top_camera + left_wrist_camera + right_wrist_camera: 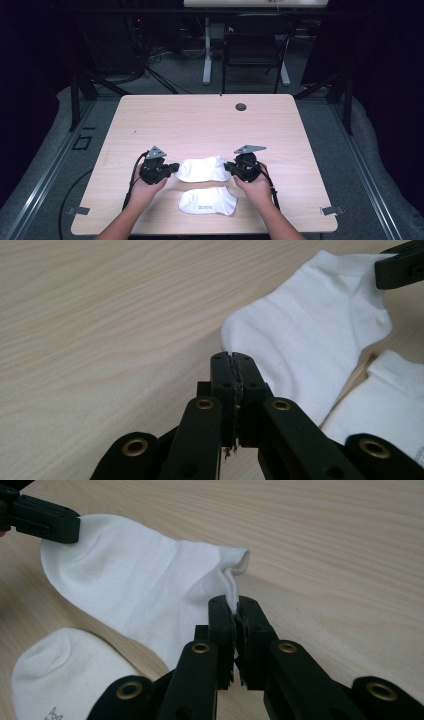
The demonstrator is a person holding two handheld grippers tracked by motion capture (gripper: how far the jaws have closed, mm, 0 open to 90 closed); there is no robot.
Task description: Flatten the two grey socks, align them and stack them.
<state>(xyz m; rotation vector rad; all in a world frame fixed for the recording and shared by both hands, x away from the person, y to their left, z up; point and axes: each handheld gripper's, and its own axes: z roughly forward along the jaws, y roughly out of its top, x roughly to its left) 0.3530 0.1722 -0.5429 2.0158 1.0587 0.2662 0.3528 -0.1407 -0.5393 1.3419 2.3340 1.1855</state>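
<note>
Work: two grippers hold one white sock by its two ends, above or just on the table (150, 115)
Left gripper (172, 168): jaws together, clamped on the toe edge of the held sock (202, 169); in the left gripper view the pinch (233, 360) takes only a thin edge of cloth
Right gripper (228, 167): jaws together, clamped on the cuff; in the right gripper view a fold of cuff stands up between the pads (233, 604)
Held sock: near the table's middle front, stretched from 9 o'clock to 3 o'clock between the two grippers; whether it touches the wood I cannot tell
Second sock (207, 201): flat on the table at 6 o'clock from the held one, just beside it, toe to the left, a small mark on it
Risk 1: the left grip is thin, so a pull to 9 o'clock or a quick lift may slip the toe out and let that end drop
Risk 2: if the hands move apart, the cuff fold may slide out of the right pads
Risk 3: the held sock sags toward 6 o'clock, so it may brush the second sock and drag it askew
Risk 4: uneven lowering may lay it crooked or creased
Count: socks two, grippers two, hands two, table one, chair (255, 45) one at 12 o'clock beyond the table
</note>
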